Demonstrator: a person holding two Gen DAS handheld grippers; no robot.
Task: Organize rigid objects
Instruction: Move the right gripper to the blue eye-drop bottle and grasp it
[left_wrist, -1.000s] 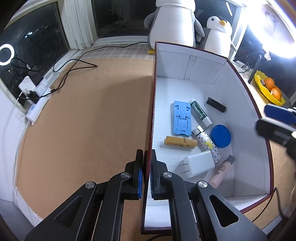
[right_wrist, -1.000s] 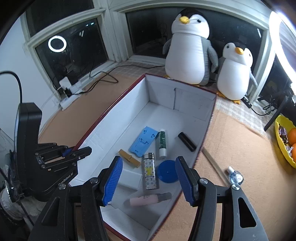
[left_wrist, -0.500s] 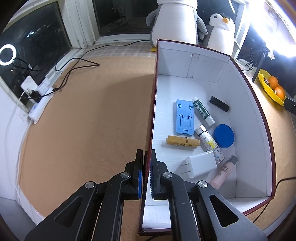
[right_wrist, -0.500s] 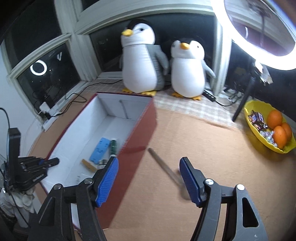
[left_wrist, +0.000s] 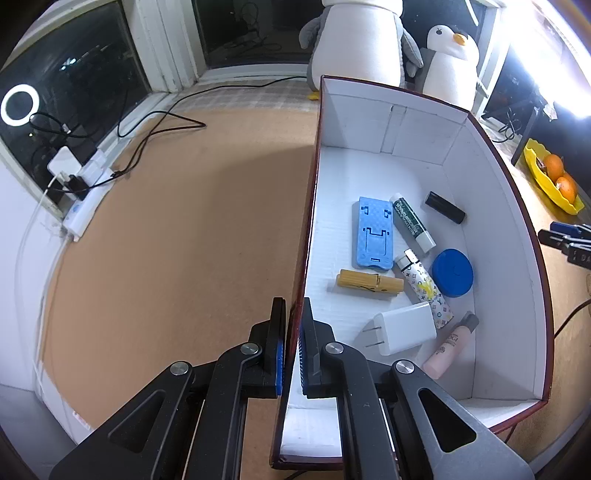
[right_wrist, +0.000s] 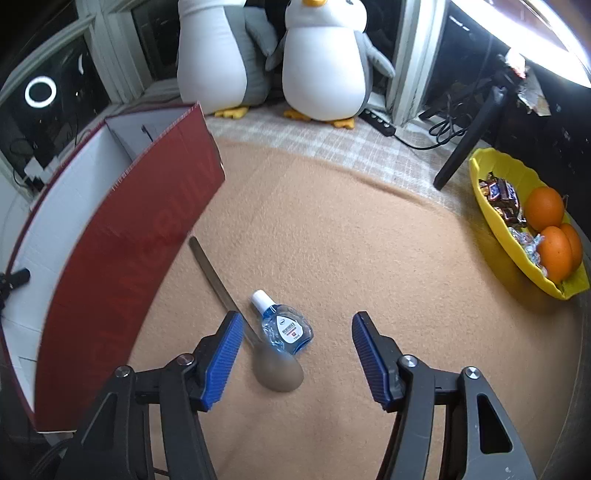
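Swinging: right gripper (right_wrist: 295, 350) has left the box (left_wrist: 495, 206) and come down over the mat (right_wrist: 369, 221)
Change: a second ago it hung above the box contents; now bottle (right_wrist: 282, 326) and spoon (right_wrist: 258, 347) lie ahead of it
Right jaws: apart and closing, nothing pinched yet, bottle just ahead between the pads
Left gripper (left_wrist: 291, 350): clenched on the box's near wall, steadying it as before
Box: eight small items already inside
Meaning: bottle or spoon looks like the next pick; two loose pieces left outside
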